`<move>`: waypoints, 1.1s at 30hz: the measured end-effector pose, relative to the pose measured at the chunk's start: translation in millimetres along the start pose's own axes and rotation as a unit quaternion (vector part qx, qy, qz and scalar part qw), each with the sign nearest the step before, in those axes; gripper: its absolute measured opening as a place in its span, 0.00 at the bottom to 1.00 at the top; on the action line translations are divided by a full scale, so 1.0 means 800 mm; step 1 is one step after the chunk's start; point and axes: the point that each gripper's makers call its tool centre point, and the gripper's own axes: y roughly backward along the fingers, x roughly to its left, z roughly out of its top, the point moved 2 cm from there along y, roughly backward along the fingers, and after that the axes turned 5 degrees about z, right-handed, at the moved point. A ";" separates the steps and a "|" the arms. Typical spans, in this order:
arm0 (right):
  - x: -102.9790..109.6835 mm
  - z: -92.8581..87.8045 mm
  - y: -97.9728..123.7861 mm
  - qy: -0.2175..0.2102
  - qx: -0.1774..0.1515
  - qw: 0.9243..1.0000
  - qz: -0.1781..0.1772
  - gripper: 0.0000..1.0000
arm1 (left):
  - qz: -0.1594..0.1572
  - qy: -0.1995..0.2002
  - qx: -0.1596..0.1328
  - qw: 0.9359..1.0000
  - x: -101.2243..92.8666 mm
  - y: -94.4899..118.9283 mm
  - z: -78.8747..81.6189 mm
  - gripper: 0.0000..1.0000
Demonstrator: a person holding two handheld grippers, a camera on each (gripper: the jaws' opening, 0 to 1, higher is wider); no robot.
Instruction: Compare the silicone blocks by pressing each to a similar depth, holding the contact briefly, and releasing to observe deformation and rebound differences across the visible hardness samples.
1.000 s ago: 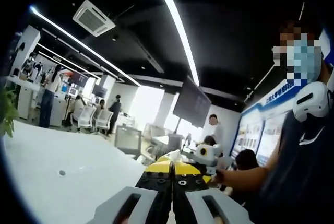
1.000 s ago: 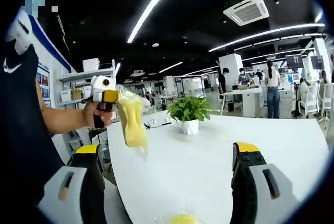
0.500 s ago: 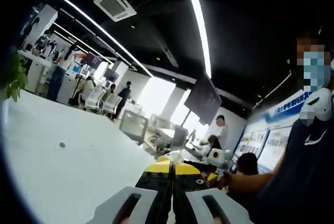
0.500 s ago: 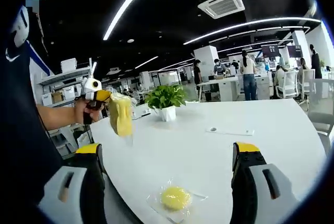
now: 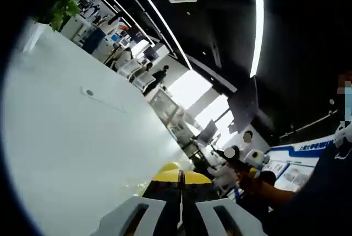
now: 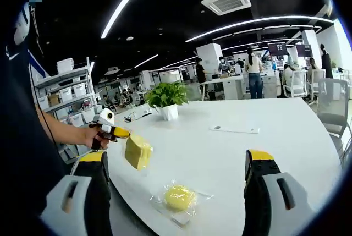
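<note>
Left gripper [image 6: 122, 133], clamped on a bagged yellow silicone block [image 6: 137, 152], should lower it flat onto the table [image 6: 247, 148]; right gripper [image 6: 176, 192] gapes empty.

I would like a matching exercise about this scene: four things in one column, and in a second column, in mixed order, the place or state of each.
Things:
1. yellow block in a bag
2. round yellow sample
3. potted plant
4. right gripper

Places or states:
A. jaws wide apart, holding nothing
B. lying wrapped in clear film on the white table
C. hanging from the left gripper
D. standing at the table's far side

Pairs: 1-C, 2-B, 3-D, 4-A
</note>
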 end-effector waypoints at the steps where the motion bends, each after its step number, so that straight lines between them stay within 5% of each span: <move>1: -0.001 -0.005 0.001 0.003 0.006 1.000 -0.002 0.97 | 0.004 0.010 0.003 1.000 0.007 0.000 -0.004 0.00; 16: -0.032 -0.078 0.027 -0.013 0.060 0.997 -0.049 0.97 | 0.084 0.085 0.023 0.993 0.096 -0.006 -0.022 0.00; 25: -0.036 -0.093 0.032 -0.031 0.071 0.995 -0.056 0.97 | 0.170 0.070 0.062 0.981 0.148 -0.003 -0.041 0.00; 33: -0.042 -0.110 0.033 -0.033 0.085 0.994 -0.066 0.97 | 0.194 0.038 0.095 0.976 0.166 -0.005 -0.043 0.00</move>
